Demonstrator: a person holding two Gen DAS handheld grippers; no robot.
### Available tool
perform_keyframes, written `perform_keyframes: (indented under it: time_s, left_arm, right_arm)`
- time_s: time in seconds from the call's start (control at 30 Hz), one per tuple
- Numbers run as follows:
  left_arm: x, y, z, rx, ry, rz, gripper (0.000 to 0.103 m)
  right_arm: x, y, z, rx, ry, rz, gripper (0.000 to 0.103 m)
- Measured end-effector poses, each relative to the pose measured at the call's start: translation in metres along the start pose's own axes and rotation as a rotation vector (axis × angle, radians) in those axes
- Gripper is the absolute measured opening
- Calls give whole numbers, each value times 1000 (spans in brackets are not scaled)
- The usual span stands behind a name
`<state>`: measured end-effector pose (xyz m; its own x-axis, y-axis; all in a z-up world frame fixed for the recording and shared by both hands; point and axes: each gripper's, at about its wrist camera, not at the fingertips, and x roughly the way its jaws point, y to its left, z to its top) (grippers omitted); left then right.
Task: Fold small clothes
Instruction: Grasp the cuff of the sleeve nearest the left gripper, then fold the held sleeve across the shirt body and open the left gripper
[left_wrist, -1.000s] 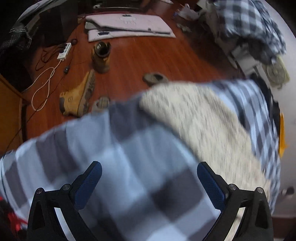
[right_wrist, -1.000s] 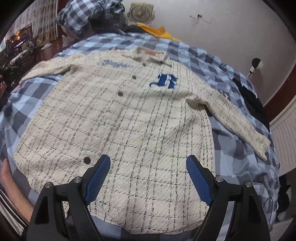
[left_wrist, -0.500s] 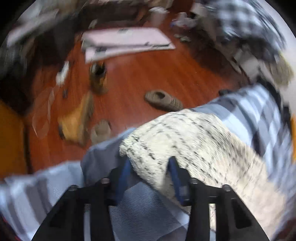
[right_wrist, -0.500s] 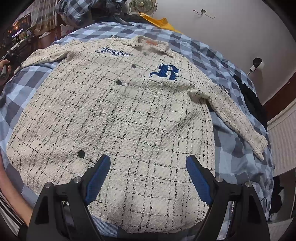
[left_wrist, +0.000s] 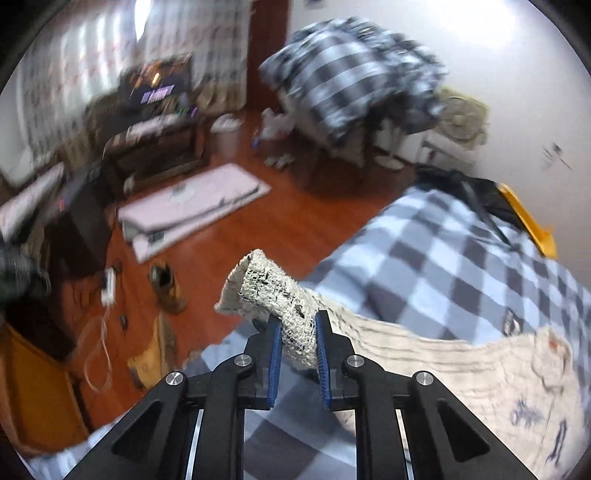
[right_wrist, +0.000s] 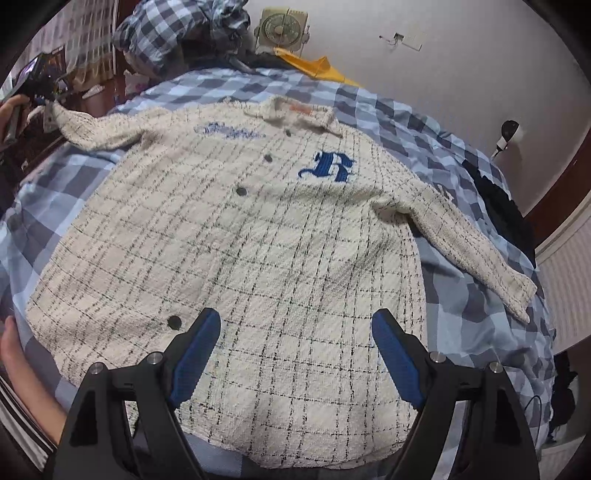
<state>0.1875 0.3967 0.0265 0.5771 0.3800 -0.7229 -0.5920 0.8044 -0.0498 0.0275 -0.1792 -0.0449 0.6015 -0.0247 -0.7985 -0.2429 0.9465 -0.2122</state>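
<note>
A cream tweed jacket with a black grid and a blue letter R lies face up, buttoned, on a blue checked bed cover. My right gripper hovers open over its lower hem, with nothing between the fingers. In the left wrist view the jacket's sleeve cuff stands up between the blue pads. My left gripper is closing on it, lifted above the bed edge. In the right wrist view that sleeve stretches up toward the far left. The other sleeve lies flat at the right.
Beyond the bed edge is a red wooden floor with tan boots, pink mats, a power strip and a desk. A fan, a yellow cloth and a checked bundle sit at the head. A bare forearm shows at lower left.
My left gripper went from wide open over the bed cover to closed around the sleeve cuff, then rose and swung, lifting the cuff. The right gripper stayed put, open.
</note>
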Motion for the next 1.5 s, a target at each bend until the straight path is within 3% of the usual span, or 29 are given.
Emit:
perform_keyframes:
  time_s: [0.1, 0.23, 0.43, 0.57, 0.63, 0.67, 0.7, 0.77, 0.8, 0.9, 1.0, 1.1, 1.2, 1.23, 1.27, 1.33, 1.4, 1.47, 1.5]
  left_arm:
    - [-34, -48, -6, 137, -37, 7, 16]
    - [-81, -120, -8, 210, -59, -61, 16]
    - [-156, -277, -18, 327, -119, -246, 15]
    - [-207, -397, -55, 370, -94, -516, 15]
    - [-226, -432, -76, 362, -71, -664, 15]
    - [-236, -455, -93, 370, -3, -802, 16]
    - [-240, -467, -104, 387, 64, -876, 16]
    - [-254, -498, -135, 457, 222, -955, 16]
    - [-259, -503, -147, 489, 257, -963, 16]
    - [-272, -486, -178, 539, 281, -983, 16]
    - [-263, -436, -186, 493, 316, -946, 16]
    - [-249, -369, -190, 501, 283, -768, 16]
    - [-233, -308, -199, 585, 252, -558, 16]
    - [-230, -288, -202, 581, 257, -530, 16]
    - [-226, -261, -206, 555, 272, -539, 16]
    - [-221, -229, -212, 502, 299, -630, 17]
    - [-211, -200, -216, 429, 316, -719, 28]
    - [-194, -182, -220, 380, 344, -709, 100]
    - [-186, -179, -222, 385, 367, -724, 103]
  right_arm:
    - [-4, -5, 0, 26, -25, 21, 82]
    - [-7, -15, -2, 75, -41, 69, 82]
    - [-8, -35, -4, 183, -64, 153, 82]
    - [-3, -48, -6, 260, -56, 196, 82]
    - [0, -54, -7, 290, -52, 211, 82]
    - [0, -57, -9, 308, -48, 223, 82]
    - [0, -58, -10, 318, -49, 231, 82]
    - [0, -63, -11, 345, -53, 252, 82]
    - [-1, -64, -11, 354, -56, 258, 82]
    - [-2, -68, -13, 381, -60, 275, 82]
    - [1, -70, -15, 402, -53, 290, 82]
    - [2, -75, -16, 431, -46, 308, 82]
    - [6, -78, -16, 455, -31, 315, 82]
    - [7, -77, -16, 453, -25, 316, 82]
    - [8, -75, -16, 447, -14, 317, 82]
    - [11, -69, -14, 421, 12, 309, 82]
    - [14, -63, -13, 388, 39, 294, 82]
    - [14, -62, -11, 375, 47, 292, 82]
    - [15, -63, -10, 383, 46, 309, 82]
